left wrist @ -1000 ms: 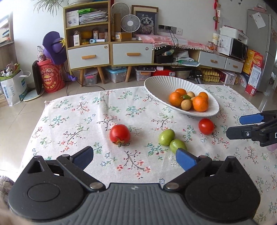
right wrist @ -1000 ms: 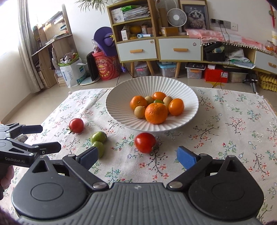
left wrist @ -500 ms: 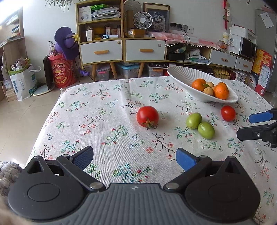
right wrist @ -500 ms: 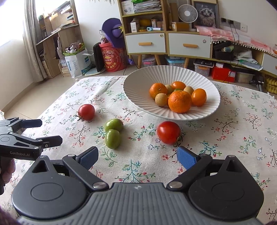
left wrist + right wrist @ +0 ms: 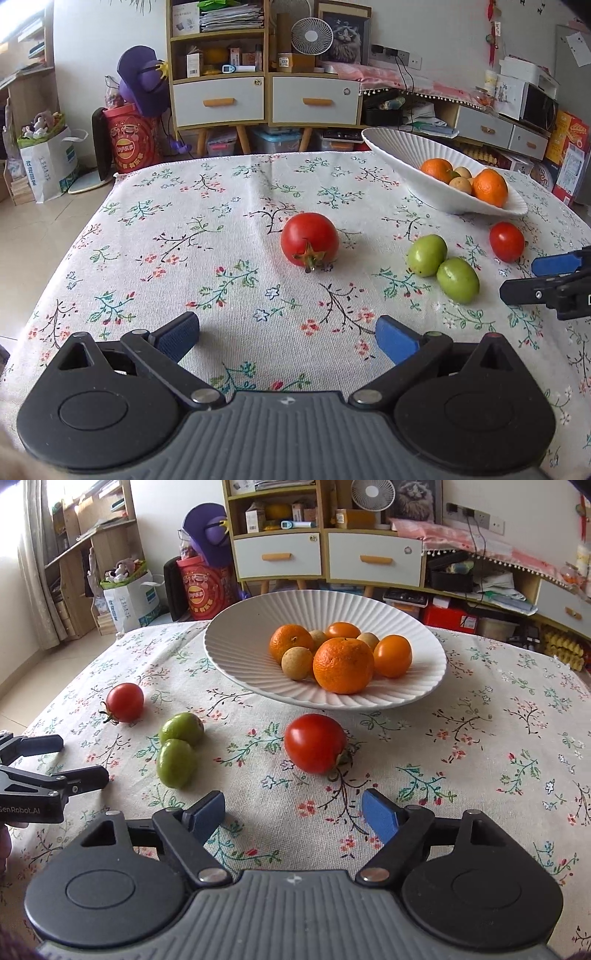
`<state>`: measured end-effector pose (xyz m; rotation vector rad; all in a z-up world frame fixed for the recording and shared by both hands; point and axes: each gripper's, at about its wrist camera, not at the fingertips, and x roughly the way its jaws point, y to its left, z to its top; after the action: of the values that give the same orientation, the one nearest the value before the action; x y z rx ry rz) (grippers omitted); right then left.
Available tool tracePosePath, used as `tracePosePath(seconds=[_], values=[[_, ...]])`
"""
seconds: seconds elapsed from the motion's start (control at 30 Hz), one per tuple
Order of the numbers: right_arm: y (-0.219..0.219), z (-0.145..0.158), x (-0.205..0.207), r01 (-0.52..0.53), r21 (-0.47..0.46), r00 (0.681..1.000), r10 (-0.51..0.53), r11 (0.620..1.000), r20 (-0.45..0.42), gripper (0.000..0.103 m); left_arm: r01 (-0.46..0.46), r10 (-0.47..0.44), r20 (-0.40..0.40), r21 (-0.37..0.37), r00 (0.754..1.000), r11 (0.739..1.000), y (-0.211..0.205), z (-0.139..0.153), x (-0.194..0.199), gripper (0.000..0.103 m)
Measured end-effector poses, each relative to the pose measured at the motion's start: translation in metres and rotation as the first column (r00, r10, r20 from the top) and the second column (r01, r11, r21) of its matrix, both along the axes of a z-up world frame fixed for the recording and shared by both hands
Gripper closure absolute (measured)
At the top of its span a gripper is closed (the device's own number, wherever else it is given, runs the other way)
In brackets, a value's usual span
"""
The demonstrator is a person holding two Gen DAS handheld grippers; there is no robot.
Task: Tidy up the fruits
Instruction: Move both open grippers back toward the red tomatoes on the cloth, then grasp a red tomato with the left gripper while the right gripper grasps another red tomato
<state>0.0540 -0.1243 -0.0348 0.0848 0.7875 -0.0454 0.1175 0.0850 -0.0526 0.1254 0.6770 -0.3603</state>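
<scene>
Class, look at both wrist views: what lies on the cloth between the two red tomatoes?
Two green fruits, touching each other, lie between the left tomato and the right tomato; both wrist views show this.

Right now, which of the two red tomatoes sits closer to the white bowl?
The tomato lying just in front of the white bowl. The other tomato sits farther off, beyond the two green fruits.

A: Where's the bowl (image 5: pixel 236 657)?

B: Far side of the table (image 5: pixel 498 746), with oranges (image 5: pixel 343 664) in it. One tomato (image 5: pixel 315 743) lies just near of it.

A: And the rest?

B: Two plums (image 5: pixel 177 746) touch, left of that tomato; another tomato (image 5: pixel 125 702) lies farther left.
</scene>
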Motion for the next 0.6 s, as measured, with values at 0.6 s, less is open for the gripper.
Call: tracePosePath(seconds=[0.6], values=[[-0.010, 0.003, 0.016, 0.024, 0.022, 0.999, -0.025, 0.999, 0.032, 0.047, -0.040, 0.041, 0.023, -0.030, 0.999, 0.999, -0.020, 0.005, 0.027, 0.028]])
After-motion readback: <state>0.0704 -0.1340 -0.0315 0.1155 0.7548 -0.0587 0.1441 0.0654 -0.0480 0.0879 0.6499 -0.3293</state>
